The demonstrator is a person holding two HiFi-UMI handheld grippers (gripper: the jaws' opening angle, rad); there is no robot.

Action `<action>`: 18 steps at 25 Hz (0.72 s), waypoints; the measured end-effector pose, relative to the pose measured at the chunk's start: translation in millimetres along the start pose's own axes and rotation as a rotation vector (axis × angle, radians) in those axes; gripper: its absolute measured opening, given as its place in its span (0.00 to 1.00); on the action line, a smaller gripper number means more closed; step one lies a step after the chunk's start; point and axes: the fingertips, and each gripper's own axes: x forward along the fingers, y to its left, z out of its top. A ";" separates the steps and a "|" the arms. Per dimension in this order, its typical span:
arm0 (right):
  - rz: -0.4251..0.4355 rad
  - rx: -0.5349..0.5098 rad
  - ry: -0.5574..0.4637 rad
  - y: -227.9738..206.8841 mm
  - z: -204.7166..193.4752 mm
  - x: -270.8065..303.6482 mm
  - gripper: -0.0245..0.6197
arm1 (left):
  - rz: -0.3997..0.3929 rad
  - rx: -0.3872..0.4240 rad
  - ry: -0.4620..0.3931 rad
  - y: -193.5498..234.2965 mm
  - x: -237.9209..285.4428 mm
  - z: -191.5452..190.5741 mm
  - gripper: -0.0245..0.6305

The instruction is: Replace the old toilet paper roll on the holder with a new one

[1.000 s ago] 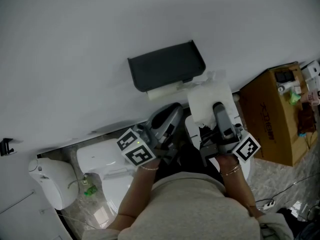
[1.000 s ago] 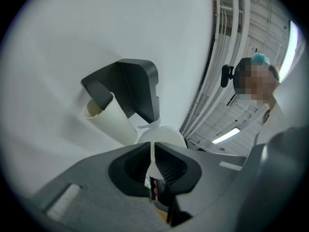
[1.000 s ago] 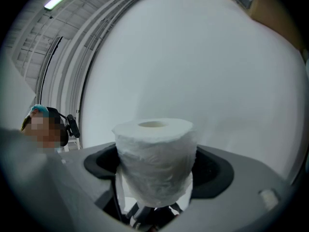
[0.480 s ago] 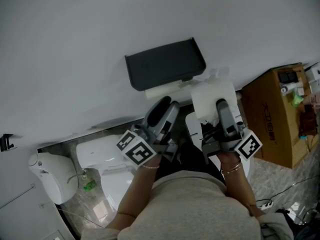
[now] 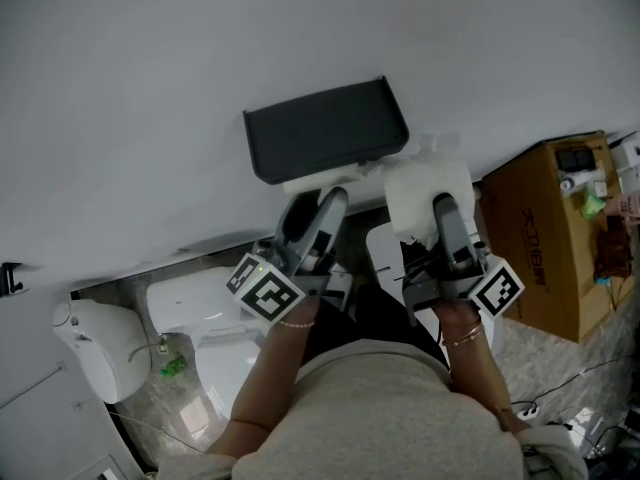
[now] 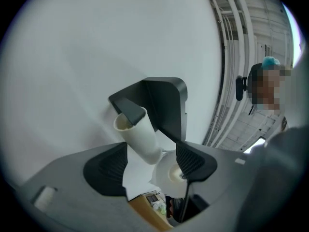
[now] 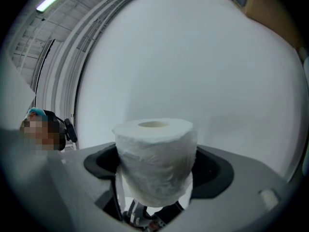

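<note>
While the right gripper (image 7: 157, 167) pinches one new roll (image 7: 155, 153), the left gripper (image 6: 149, 166) has just opened wide around one empty tube (image 6: 139, 137).

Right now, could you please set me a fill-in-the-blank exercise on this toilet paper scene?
1. The right gripper is shut on the new toilet paper roll, whose colour is ____.
2. The empty tube hangs on the arm of the dark ____.
3. The left gripper has its jaws ____, with the tube between them.
4. In the head view, the cardboard box stands at the picture's ____ side.
Missing words: white; holder; open; right. The left gripper's jaws have just been opening.
</note>
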 end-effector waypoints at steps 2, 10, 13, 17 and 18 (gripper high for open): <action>0.002 -0.002 0.001 -1.4 4.2 1.6 0.71 | 0.005 -0.013 -0.007 3.0 3.9 0.4 0.49; 0.013 -0.007 0.001 0.5 9.2 3.0 0.71 | 0.020 -0.011 -0.022 8.8 2.8 6.8 0.49; 0.017 -0.009 0.002 1.0 9.5 3.0 0.71 | 0.018 -0.003 -0.027 8.6 2.4 7.8 0.49; 0.014 -0.015 0.005 -0.1 9.7 2.9 0.71 | 0.002 -0.005 -0.020 7.3 2.2 5.7 0.36; 0.013 -0.015 0.004 -0.9 10.1 2.8 0.71 | -0.002 -0.005 -0.016 7.2 2.5 4.7 0.36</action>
